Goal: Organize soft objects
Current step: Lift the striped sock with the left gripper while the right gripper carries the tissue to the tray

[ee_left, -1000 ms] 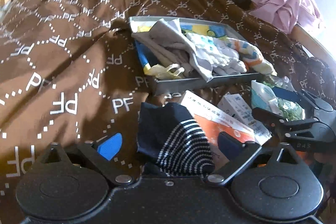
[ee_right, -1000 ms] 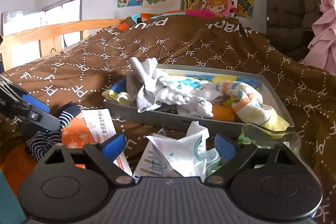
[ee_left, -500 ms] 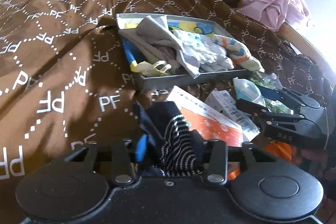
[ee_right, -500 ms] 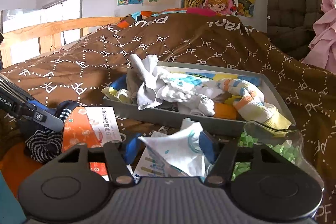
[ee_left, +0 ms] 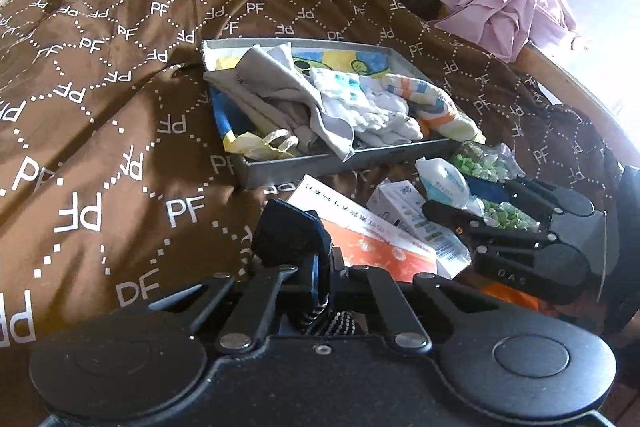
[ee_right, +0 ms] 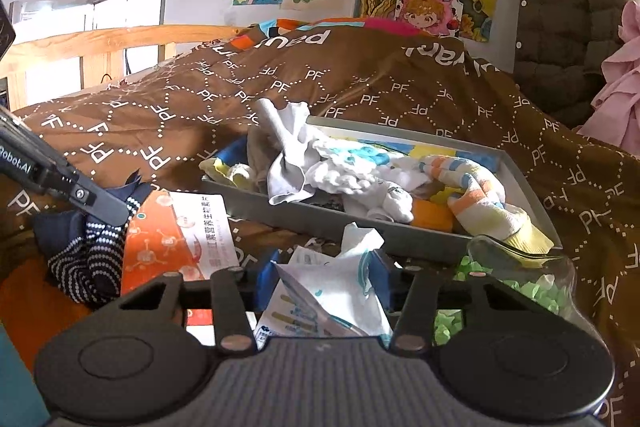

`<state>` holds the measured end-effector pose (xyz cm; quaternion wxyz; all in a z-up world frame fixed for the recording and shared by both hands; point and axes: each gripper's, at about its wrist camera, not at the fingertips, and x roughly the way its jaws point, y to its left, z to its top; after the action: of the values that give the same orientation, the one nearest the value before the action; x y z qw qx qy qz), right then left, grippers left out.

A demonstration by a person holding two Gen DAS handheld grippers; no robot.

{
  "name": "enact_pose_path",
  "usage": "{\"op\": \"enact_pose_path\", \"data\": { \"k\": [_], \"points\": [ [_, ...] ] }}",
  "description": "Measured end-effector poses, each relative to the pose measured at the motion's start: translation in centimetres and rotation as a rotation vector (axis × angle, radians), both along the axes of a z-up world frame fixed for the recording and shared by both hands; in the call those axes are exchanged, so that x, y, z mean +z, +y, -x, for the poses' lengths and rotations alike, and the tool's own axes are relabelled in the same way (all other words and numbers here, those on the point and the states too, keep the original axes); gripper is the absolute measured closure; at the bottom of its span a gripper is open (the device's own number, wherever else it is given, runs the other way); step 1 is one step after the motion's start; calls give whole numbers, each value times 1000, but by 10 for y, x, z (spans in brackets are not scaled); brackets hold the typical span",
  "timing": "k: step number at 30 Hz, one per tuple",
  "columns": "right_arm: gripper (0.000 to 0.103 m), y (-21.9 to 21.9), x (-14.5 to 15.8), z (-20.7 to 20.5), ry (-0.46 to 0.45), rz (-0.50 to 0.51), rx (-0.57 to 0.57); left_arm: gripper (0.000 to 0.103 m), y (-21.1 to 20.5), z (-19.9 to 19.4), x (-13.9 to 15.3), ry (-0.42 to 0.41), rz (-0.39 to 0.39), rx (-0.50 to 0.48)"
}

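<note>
Left wrist view: the left gripper (ee_left: 320, 281) has its jaws pressed together on a navy sock (ee_left: 292, 235), whose white-striped part hangs below the fingers. Under it lies a brown quilt (ee_left: 120, 99) printed all over with white "PF" inside dotted diamonds. Ahead sits a grey tray (ee_left: 340, 165) heaped with pale socks and cloths. Between tray and gripper lies an orange-and-white box (ee_left: 360, 231) with Chinese print too small to read. At the right edge the right gripper (ee_left: 452, 195) shows a faint mark reading roughly "DAS".

Right wrist view: the right gripper (ee_right: 322, 277) pinches a white packet (ee_right: 340, 287) with teal markings, just in front of the tray (ee_right: 400, 231). Beside it is a clear bag of green bits (ee_right: 532, 283). On the left, the left gripper (ee_right: 108, 205) bears "Robot.AI" and grips the sock (ee_right: 88, 259). Cartoon posters (ee_right: 428, 7) hang on the wall, one headed with letters I cannot make out.
</note>
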<state>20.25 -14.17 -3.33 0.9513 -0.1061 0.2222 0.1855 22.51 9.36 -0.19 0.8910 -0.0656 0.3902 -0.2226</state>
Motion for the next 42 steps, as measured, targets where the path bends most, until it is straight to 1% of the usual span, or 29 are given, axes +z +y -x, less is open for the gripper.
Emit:
{"op": "enact_pose_path", "data": {
  "k": [8, 13, 14, 15, 18, 22, 26, 30, 33, 37, 39, 42],
  "points": [
    [54, 1, 0, 2, -5, 3, 9, 101, -5, 3, 3, -6, 0, -13],
    [56, 1, 2, 4, -18, -1, 18, 102, -5, 5, 6, -14, 14, -16],
    [58, 1, 2, 5, -23, -3, 19, 102, -6, 5, 7, -15, 23, -15],
    [62, 1, 3, 6, -28, -5, 20, 102, -6, 4, 9, -15, 35, -12],
    [63, 1, 6, 7, -41, -16, 23, 102, -9, 0, 15, -27, 68, -9],
    [65, 1, 6, 3, -28, -20, 20, 102, -18, -14, 19, -41, 115, -3],
    [65, -3, 12, 2, -37, -32, 5, 102, -35, -28, 26, -66, 146, -30],
    [65, -6, 23, -1, -76, -37, -6, 102, -52, -44, 37, -106, 159, -67],
    [65, -10, 34, -9, -99, -50, -25, 102, -63, -59, 46, -156, 162, -75],
    [65, -22, 52, -31, -125, -53, -83, 102, -73, -84, 59, -228, 159, -41],
    [65, -25, 59, -46, -127, -40, -91, 102, -80, -98, 64, -268, 149, -30],
    [65, -27, 69, -76, -118, -11, -93, 102, -89, -120, 70, -317, 156, -2]
  ]
}}
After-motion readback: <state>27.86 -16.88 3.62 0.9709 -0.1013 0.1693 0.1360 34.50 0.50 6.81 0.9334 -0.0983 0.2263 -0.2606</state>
